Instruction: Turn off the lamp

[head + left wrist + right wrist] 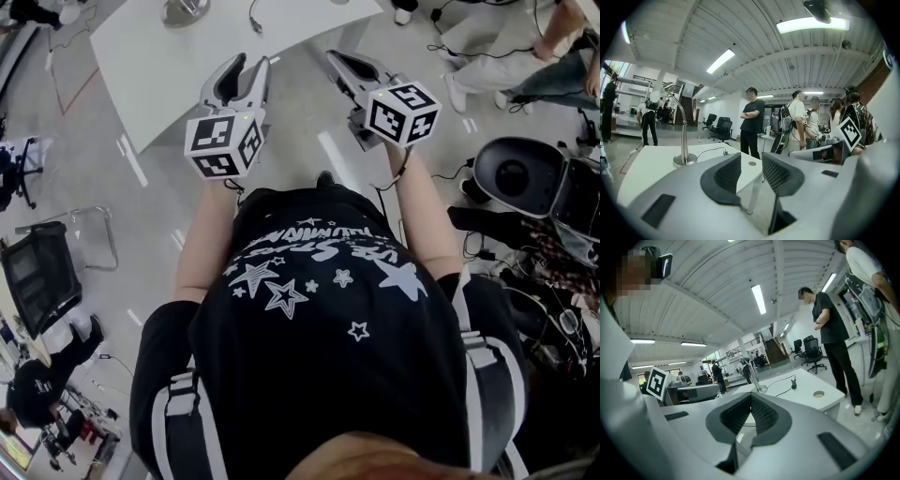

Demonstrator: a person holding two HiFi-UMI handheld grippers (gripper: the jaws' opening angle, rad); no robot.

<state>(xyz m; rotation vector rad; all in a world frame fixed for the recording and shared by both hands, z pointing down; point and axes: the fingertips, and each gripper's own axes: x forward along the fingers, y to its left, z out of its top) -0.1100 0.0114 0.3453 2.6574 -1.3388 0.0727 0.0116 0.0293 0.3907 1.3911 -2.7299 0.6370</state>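
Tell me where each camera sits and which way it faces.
Head view: on the person's head, looking steeply down at their shirt, forearms, left hand-held gripper and right hand-held gripper.
Left gripper view: rides the left one, looking along its open jaws toward the lamp.
Right gripper view: rides the right one, along its closed jaws.
Shared: both gripper views show the lamp on the white table.

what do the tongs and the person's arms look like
Left tongs and right tongs: light grey shells, dark ribbed pads, each with a white cube bearing black square markers. Short black sleeves on a star-printed tee.
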